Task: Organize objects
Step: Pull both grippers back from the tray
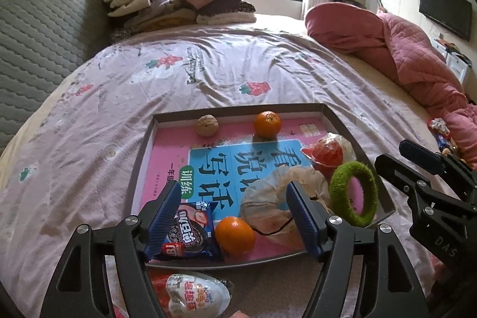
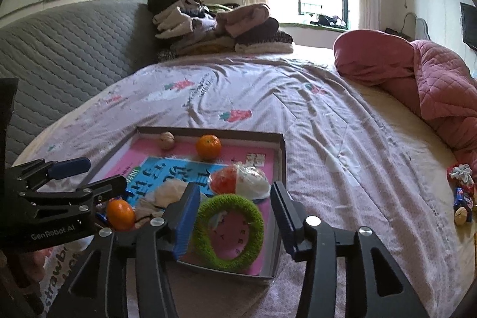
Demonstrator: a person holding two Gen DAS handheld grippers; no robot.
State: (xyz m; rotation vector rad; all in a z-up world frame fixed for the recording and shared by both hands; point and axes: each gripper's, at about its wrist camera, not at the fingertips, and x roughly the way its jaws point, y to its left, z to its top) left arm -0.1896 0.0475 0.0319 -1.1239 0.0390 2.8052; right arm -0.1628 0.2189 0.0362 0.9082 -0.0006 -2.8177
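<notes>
A shallow box lid [image 1: 149, 139] [image 2: 281, 169] with a pink book inside lies on the bed. It holds two tangerines [image 1: 267, 123] [image 1: 235, 234], a walnut [image 1: 207, 125], a blue cookie pack [image 1: 190, 231], crumpled white bags [image 1: 268, 198], a red jelly cup [image 1: 325, 155] and a green fuzzy ring [image 1: 353, 192] [image 2: 228, 231]. My left gripper [image 1: 235, 216] is open and empty over the near tangerine and cookie pack. My right gripper [image 2: 235, 216] is open and empty above the green ring.
A white egg-shaped candy [image 1: 196, 297] lies on the bed below the box. Small snacks [image 2: 462, 195] lie at the right by a pink quilt [image 2: 432, 79]. Folded clothes [image 2: 220, 26] are stacked at the far side by a grey headboard [image 2: 68, 55].
</notes>
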